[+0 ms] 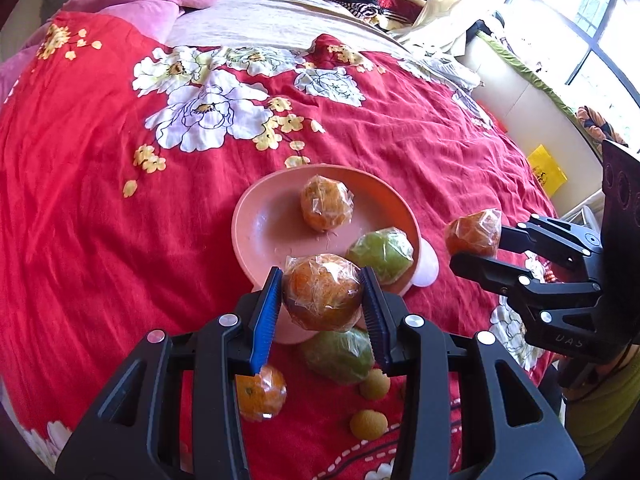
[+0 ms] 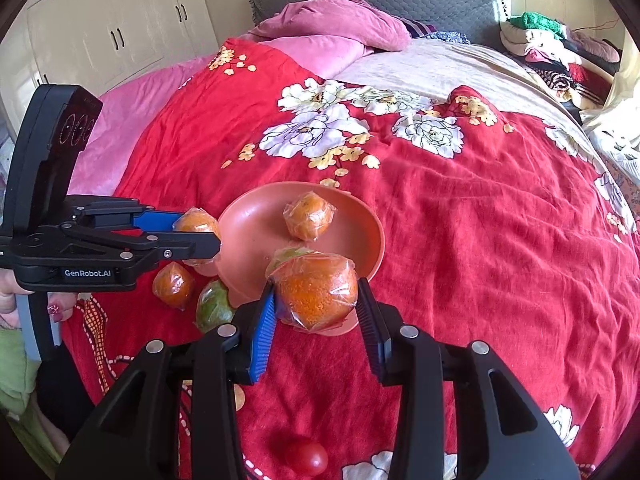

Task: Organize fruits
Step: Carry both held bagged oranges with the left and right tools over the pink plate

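Observation:
My left gripper [image 1: 322, 280] is shut on a plastic-wrapped orange [image 1: 323, 300], held above the near rim of a pink plate [image 1: 256, 232] on the red floral bedspread. On the plate lie another wrapped orange [image 1: 326, 208] and a wrapped green fruit [image 1: 380, 254]. My right gripper [image 2: 317, 286] is shut on a second wrapped orange [image 2: 318, 300] over the plate's [image 2: 248, 240] near edge. Each gripper shows in the other's view, the right gripper [image 1: 478, 246] right of the plate and the left gripper [image 2: 199, 232] left of it.
Loose on the bedspread near me lie a wrapped green fruit [image 1: 340, 354], a wrapped orange [image 1: 260, 398], two small yellowish fruits [image 1: 374, 384] and a red tomato [image 2: 306, 458]. A white object [image 1: 426, 268] touches the plate's right side. Pink pillows and folded clothes are at the far end.

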`<state>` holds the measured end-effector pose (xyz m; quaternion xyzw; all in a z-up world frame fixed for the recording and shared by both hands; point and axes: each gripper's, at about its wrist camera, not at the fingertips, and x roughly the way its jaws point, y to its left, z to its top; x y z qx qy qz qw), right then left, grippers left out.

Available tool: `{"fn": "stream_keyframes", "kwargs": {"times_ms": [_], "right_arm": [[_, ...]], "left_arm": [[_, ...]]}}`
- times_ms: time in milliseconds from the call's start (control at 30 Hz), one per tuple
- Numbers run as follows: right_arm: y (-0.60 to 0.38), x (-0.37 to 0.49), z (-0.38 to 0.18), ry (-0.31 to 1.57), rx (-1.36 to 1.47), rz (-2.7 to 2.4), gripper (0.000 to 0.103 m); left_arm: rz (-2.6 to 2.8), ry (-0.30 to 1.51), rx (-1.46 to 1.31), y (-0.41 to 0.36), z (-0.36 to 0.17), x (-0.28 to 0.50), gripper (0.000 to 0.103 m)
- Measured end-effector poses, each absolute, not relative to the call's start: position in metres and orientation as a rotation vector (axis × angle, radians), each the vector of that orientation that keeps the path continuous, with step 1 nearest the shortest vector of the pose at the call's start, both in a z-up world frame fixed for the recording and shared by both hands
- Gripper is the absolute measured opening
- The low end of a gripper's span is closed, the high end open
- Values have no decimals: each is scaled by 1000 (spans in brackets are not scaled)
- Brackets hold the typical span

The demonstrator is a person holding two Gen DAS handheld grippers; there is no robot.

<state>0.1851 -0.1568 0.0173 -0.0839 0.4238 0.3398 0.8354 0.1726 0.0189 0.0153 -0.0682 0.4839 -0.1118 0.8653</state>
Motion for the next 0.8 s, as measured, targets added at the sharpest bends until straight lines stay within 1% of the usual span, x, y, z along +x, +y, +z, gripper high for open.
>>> {"fn": "stream_keyframes", "kwargs": {"times_ms": [400,800], "right_arm": [[-154,205,14,905,-174,704,37],[-149,223,2,928,-167,694,37]], "left_arm": [[-227,1041,-114,17,2,195,31],[-211,1063,-117,20,-12,202,31]]}}
